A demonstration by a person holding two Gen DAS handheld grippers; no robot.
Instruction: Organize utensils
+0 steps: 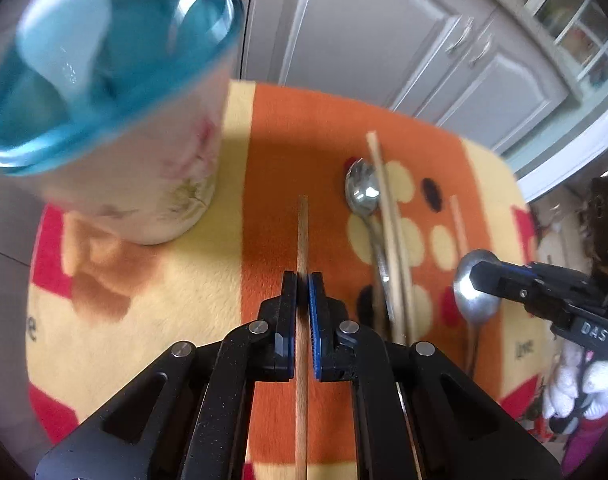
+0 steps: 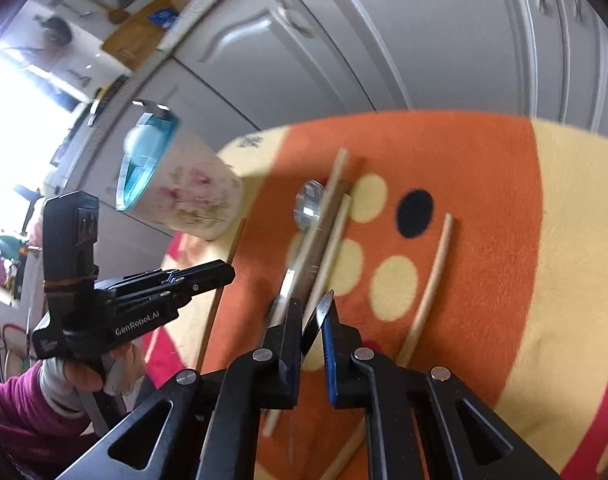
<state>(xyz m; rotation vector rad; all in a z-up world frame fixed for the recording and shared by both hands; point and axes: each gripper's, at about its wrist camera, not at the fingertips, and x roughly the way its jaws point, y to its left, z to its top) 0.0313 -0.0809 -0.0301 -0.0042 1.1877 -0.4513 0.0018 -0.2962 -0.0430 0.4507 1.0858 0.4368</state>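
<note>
The left gripper [image 1: 302, 280] has its jaws closed on a chopstick [image 1: 302, 224], above the orange blanket [image 1: 295, 140]. The right gripper [image 2: 312, 312] pinches a spoon [image 1: 474, 292] by its bowl — jaws nearly closed. Farther out lie another spoon [image 1: 362, 192] and two more chopsticks [image 1: 388, 216] — a fourth [image 2: 432, 276] rests apart to the right. Far left stands the cup [image 1: 143, 184], blue spoon [image 1: 63, 40] inside.

One cup [image 1: 115, 168], four chopsticks [image 1: 302, 232] and three, perhaps four, spoons [image 1: 362, 192].
</note>
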